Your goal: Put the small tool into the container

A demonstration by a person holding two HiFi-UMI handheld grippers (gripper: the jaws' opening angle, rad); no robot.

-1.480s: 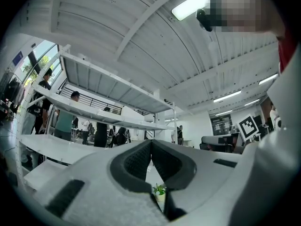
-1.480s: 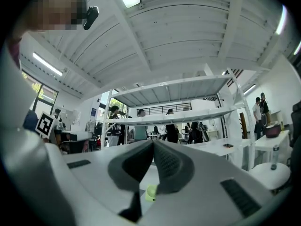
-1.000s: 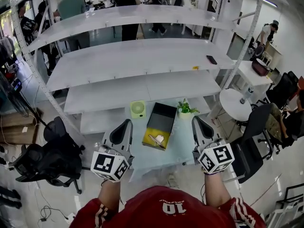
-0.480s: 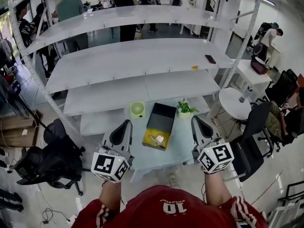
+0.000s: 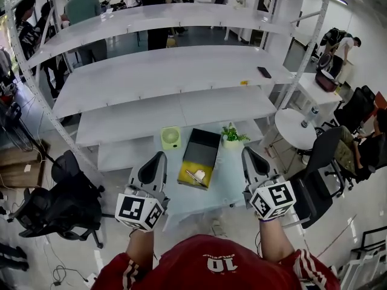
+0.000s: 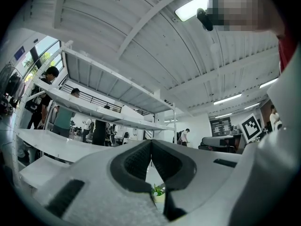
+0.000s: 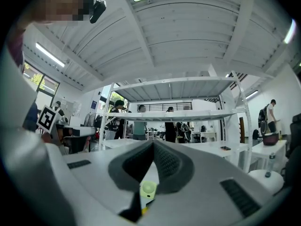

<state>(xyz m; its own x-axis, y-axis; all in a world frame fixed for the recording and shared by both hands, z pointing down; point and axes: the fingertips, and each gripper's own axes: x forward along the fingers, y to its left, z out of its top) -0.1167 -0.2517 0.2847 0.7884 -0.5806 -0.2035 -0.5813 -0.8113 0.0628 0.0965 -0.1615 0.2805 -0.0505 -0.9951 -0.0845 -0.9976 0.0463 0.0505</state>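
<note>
A small silvery tool [image 5: 198,176] lies on a yellow tray [image 5: 188,178] on the pale table [image 5: 230,183]. Right behind the tray is a black open container [image 5: 204,145]. My left gripper [image 5: 158,156] hovers over the table's left edge, left of the tray, and is shut with nothing in it. My right gripper [image 5: 246,152] hovers over the table's right side, likewise shut and empty. In the left gripper view the pads [image 6: 136,161] meet at the tips of the left gripper [image 6: 151,143]. The right gripper [image 7: 153,143] shows the same in its own view.
A green fan [image 5: 170,138] and a potted plant [image 5: 231,136] stand at the table's back, either side of the container. White shelving [image 5: 163,71] rises behind. Black office chairs [image 5: 66,195] flank the table. A round white table [image 5: 297,130] is at right. People stand further back.
Both grippers stay shut and in place beside the tray. The head view has shifted slightly, so the table sits a little higher in frame. The tool has not moved.
</note>
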